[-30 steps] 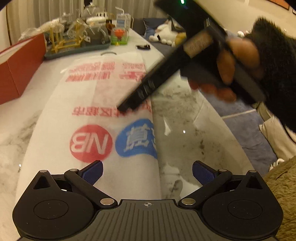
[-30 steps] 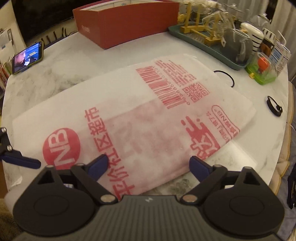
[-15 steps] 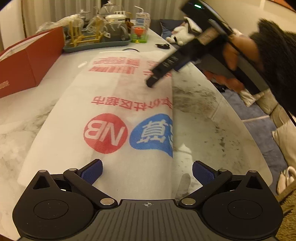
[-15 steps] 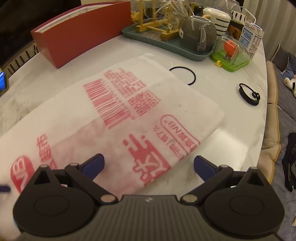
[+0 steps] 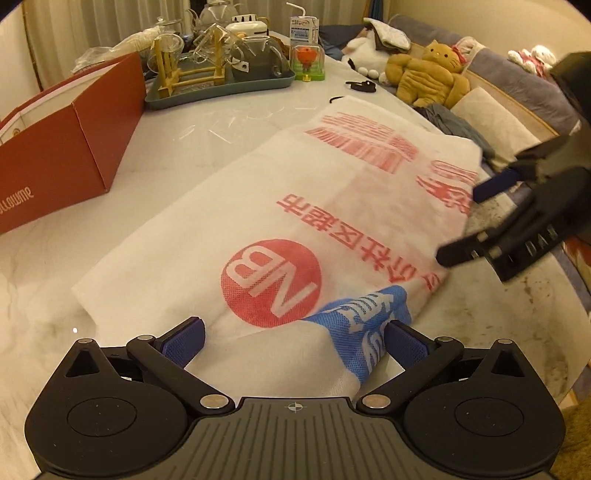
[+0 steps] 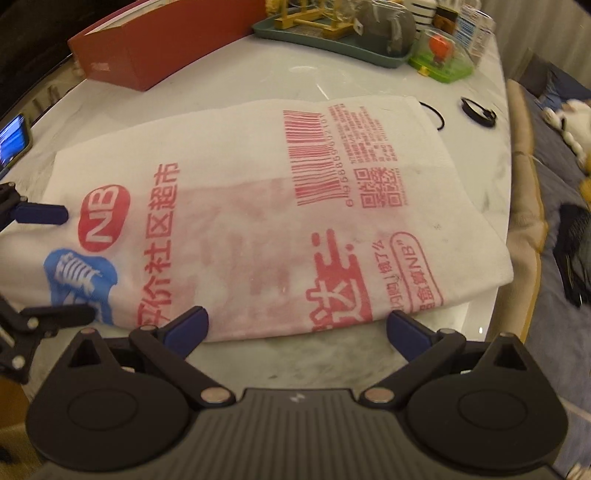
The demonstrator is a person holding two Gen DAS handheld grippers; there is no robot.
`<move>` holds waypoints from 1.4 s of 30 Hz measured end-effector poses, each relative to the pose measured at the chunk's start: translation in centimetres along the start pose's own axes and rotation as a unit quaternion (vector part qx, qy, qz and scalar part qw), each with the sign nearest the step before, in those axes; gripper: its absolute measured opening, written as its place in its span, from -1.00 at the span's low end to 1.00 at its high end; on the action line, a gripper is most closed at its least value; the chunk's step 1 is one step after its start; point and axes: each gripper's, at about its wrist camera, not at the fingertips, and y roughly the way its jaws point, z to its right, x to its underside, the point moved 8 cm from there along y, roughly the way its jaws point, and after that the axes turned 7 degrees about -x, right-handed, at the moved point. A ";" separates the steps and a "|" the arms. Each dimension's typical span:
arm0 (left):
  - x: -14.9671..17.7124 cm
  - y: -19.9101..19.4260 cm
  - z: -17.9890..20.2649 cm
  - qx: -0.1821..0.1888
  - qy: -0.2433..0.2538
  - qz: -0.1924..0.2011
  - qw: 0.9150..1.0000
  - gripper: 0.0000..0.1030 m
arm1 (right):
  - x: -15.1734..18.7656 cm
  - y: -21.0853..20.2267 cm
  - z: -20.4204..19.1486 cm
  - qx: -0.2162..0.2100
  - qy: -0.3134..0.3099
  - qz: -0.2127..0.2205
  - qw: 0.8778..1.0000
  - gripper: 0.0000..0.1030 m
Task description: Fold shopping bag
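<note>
A white shopping bag point(image 5: 295, 192) with red print and a blue logo lies flat on the marble table point(image 5: 207, 122). My left gripper point(image 5: 295, 339) is open at the bag's near end, and the rumpled blue-logo corner lies between its fingers without being pressed. In the right wrist view the bag point(image 6: 258, 206) fills the middle, and my right gripper point(image 6: 297, 326) stands wide open over its near long edge. The left gripper point(image 6: 79, 264) shows at that view's left edge, straddling the logo corner. The right gripper point(image 5: 469, 221) reaches in low beside the bag's right edge.
A red box point(image 5: 66, 155) stands at the back left. Behind the bag are a green tray of glassware point(image 5: 221, 77), a green toy case point(image 5: 308, 61) and a milk carton point(image 5: 304, 29). Black loops point(image 6: 476, 110) lie near the far corner. A phone point(image 6: 14, 140) sits left; a sofa with plush toys point(image 5: 428, 77) lies beyond the edge.
The right gripper came down from above the bag to its long edge and its jaws widened. The left gripper shifted to the logo corner, which now lies rumpled between its fingers.
</note>
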 end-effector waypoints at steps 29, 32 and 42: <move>-3.7 -6.6 -7.6 0.045 -0.133 0.144 0.979 1.00 | -6.7 -1.4 -0.7 0.002 0.037 0.044 0.998 0.76; -3.3 -4.3 -5.1 0.032 -0.122 0.105 0.986 1.00 | -5.7 1.6 0.3 0.030 0.023 0.008 0.999 0.86; -0.5 -0.4 -4.2 -0.063 -0.069 0.039 0.995 1.00 | -3.3 1.2 -0.9 0.022 0.045 0.000 0.999 1.00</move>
